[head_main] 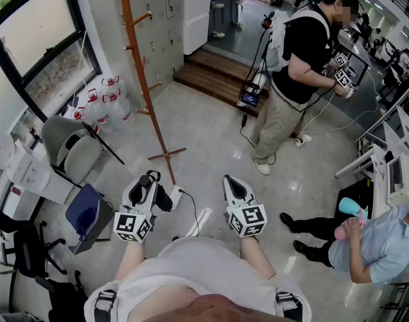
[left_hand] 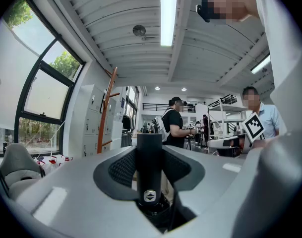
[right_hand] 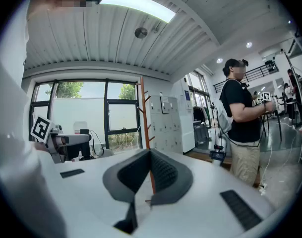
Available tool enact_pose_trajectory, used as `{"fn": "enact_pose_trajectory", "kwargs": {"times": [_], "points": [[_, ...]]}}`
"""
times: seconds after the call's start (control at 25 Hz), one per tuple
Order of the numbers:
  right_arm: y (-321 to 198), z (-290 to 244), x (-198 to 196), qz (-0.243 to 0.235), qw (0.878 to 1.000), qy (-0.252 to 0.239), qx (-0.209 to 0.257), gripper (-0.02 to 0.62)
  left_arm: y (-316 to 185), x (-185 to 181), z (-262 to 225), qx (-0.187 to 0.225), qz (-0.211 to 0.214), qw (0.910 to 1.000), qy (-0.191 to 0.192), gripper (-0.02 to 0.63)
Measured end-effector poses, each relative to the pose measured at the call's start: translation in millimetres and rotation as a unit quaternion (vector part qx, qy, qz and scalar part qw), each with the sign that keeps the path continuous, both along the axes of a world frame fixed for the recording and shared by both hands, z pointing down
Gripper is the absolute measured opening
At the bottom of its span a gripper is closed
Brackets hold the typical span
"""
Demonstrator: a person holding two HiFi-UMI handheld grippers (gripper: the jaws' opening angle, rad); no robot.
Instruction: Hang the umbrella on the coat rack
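Note:
A black folded umbrella [left_hand: 150, 165] stands upright between the jaws of my left gripper [left_hand: 150, 148], and the pads close on its round shaft. In the head view the left gripper [head_main: 150, 180] is low and left of centre, with the umbrella's dark bulk [head_main: 152, 192] in it. My right gripper [head_main: 232, 181] is level beside it, shut with nothing between its pads [right_hand: 163, 172]. The orange-brown wooden coat rack [head_main: 142, 79] rises from the floor ahead of the left gripper and a little to its left, apart from it. The coat rack [left_hand: 107, 113] also shows in the left gripper view, and the coat rack [right_hand: 143, 113] in the right gripper view.
A person in a black shirt [head_main: 298, 66] stands ahead to the right, holding grippers. Another person [head_main: 372, 243] sits at the right edge. A grey chair [head_main: 70, 149], water jugs [head_main: 109, 102] and a blue bin [head_main: 90, 213] stand at the left. Wooden steps [head_main: 217, 72] lie beyond the rack.

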State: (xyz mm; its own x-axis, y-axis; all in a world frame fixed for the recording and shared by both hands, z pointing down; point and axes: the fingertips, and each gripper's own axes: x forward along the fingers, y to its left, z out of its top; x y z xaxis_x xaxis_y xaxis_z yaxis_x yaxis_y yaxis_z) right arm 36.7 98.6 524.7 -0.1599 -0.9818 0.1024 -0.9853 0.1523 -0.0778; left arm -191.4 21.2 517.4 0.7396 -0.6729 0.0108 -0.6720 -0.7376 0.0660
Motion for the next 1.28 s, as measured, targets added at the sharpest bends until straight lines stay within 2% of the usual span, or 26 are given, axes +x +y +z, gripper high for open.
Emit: {"fn": "enact_pose_trajectory", "kwargs": {"times": [0.72, 1.28], "points": [[-1.6, 0.7, -10.1, -0.009, 1.000, -0.002, 0.008, 0.008, 2.0, 3.2, 1.9, 0.002, 0.009, 1.0000, -0.003, 0.156], [1.4, -1.8, 7.4, -0.025, 1.000, -0.011, 0.010, 0.008, 12.4, 15.0, -7.7, 0.008, -0.013, 0.9999, -0.006, 0.156]]}}
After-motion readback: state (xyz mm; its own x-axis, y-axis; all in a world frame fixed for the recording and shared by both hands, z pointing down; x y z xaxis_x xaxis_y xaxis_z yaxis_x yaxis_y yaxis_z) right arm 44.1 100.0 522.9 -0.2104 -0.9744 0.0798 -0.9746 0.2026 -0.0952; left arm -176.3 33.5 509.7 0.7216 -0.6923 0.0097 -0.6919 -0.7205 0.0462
